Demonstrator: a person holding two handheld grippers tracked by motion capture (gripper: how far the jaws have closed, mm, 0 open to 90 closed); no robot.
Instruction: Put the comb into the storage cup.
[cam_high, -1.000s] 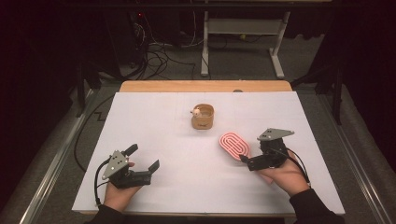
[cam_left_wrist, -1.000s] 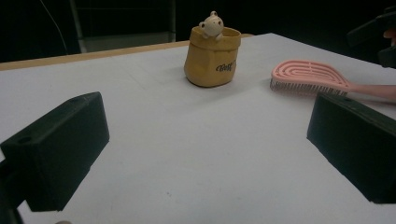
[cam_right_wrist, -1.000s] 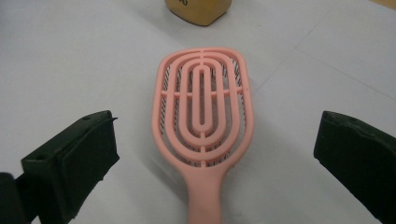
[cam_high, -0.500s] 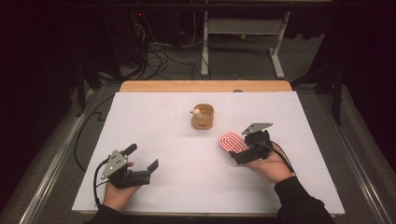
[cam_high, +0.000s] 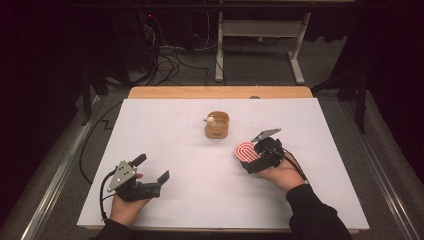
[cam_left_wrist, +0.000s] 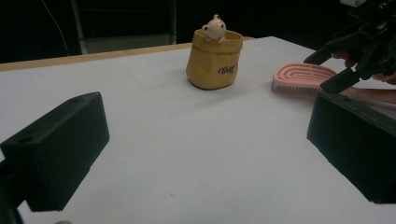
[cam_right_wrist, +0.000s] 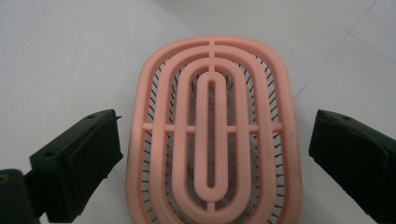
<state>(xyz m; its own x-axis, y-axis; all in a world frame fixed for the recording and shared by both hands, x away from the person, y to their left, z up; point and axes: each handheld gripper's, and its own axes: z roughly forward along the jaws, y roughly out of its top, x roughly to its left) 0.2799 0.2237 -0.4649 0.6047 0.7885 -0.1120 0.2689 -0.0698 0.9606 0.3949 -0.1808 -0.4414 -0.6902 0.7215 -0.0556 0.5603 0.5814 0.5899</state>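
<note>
A pink oval hairbrush (cam_high: 246, 151) with concentric ribs lies bristles down on the white table (cam_high: 175, 135), right of centre. My right gripper (cam_high: 256, 159) hangs open right over it, one jaw on each side of the hairbrush (cam_right_wrist: 212, 140), apart from it in the right gripper view. A small tan pouch (cam_high: 217, 125) with a little figure at its rim stands upright behind the brush. Near the front left, my left gripper (cam_high: 152, 172) rests open with nothing between its jaws. The left gripper view shows the pouch (cam_left_wrist: 214, 58) and the brush (cam_left_wrist: 301, 79) farther off.
The table's wooden back edge (cam_high: 220, 92) runs behind the white sheet. Beyond it are a dark floor with cables (cam_high: 170, 60) and a white desk frame (cam_high: 260, 30). Metal rails (cam_high: 55, 175) flank the table.
My right gripper has moved left and forward from beside the hairbrush until its open jaws straddle it. The left gripper has stayed in place.
</note>
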